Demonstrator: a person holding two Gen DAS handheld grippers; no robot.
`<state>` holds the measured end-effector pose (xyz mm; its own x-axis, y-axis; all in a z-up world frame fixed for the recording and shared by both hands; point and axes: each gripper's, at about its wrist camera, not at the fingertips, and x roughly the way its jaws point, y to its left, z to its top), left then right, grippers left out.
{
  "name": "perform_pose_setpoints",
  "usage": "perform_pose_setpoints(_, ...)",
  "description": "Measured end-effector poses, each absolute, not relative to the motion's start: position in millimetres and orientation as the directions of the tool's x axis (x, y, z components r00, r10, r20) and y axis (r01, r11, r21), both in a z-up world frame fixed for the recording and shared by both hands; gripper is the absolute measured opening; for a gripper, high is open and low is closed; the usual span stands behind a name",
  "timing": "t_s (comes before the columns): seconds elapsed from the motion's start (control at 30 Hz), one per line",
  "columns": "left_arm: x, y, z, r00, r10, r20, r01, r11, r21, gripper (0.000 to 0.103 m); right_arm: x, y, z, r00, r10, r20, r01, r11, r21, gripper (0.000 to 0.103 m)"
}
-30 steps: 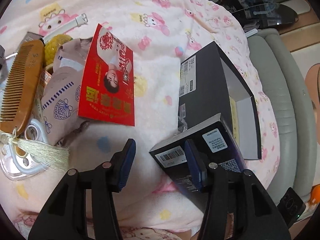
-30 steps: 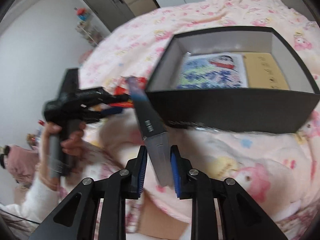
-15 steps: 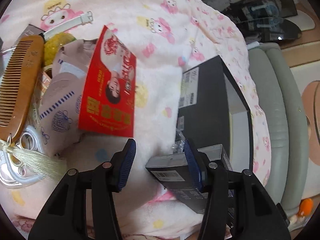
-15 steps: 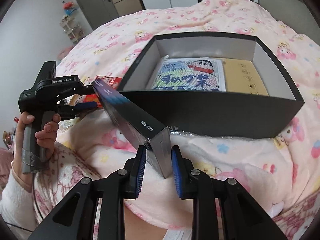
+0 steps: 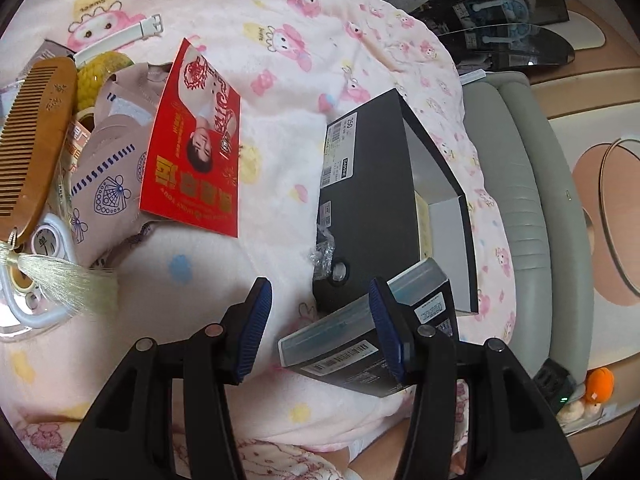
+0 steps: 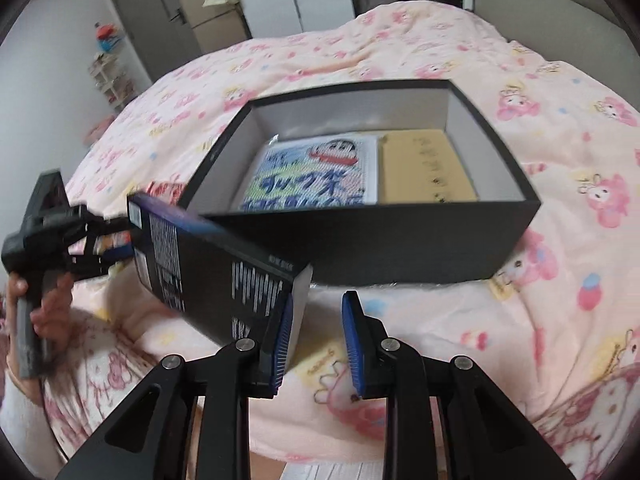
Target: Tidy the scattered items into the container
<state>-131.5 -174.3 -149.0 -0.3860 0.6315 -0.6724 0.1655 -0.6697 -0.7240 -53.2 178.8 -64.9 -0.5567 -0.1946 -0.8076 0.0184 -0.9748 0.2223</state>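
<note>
My right gripper is shut on the near end of a flat black box, which sits skewed against the left pad and juts left, in the air. The black container lies just beyond on the pink blanket, holding a cartoon-printed pack and a tan flat item. In the left wrist view the flat black box hangs by the container's near corner, behind my right finger. My left gripper is open, nothing between its pads. A red card, wooden comb and beige pouch lie at left.
A white strap, a yellow thing, a pale tassel and a white plastic piece join the pile at left. A grey padded edge borders the blanket on the right. A hand holds the left gripper.
The black box has swung from edge-on to showing its broad face, pointing left. The right wrist view now looks further down into the container. In the left view the box slid down behind the right finger.
</note>
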Motion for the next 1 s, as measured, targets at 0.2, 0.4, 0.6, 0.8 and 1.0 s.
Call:
perform_pose_setpoints(0.2, -131, -176, -149, -0.374, 0.697, -0.612, 0.142, -0.609, -0.781, 0.051, -61, 155, -35, -0.614, -0.251, -0.748, 0.118, -0.966, 0.228, 0.022)
perform_pose_setpoints(0.4, -131, -175, -151, -0.366, 0.719, -0.591, 0.148, -0.582, -0.8, 0.051, -107, 118, -32, -0.567, -0.37, -0.736, 0.231, -0.929, 0.289, 0.022)
perform_pose_setpoints(0.6, -133, -175, -155, -0.356, 0.732, -0.581, 0.155, -0.567, -0.809, 0.051, -138, 85, -53, -0.466, -0.399, -0.79, 0.246, -0.916, 0.318, 0.037)
perform_pose_setpoints(0.8, -136, -172, -156, -0.343, 0.733, -0.588, 0.149, -0.575, -0.804, 0.051, -151, 68, -63, -0.44, -0.442, -0.781, 0.316, -0.891, 0.327, 0.048)
perform_pose_setpoints(1.0, -135, -168, -154, -0.329, 0.758, -0.563, 0.116, -0.559, -0.821, 0.051, -138, 64, -57, -0.467, -0.41, -0.783, 0.34, -0.901, 0.269, 0.045)
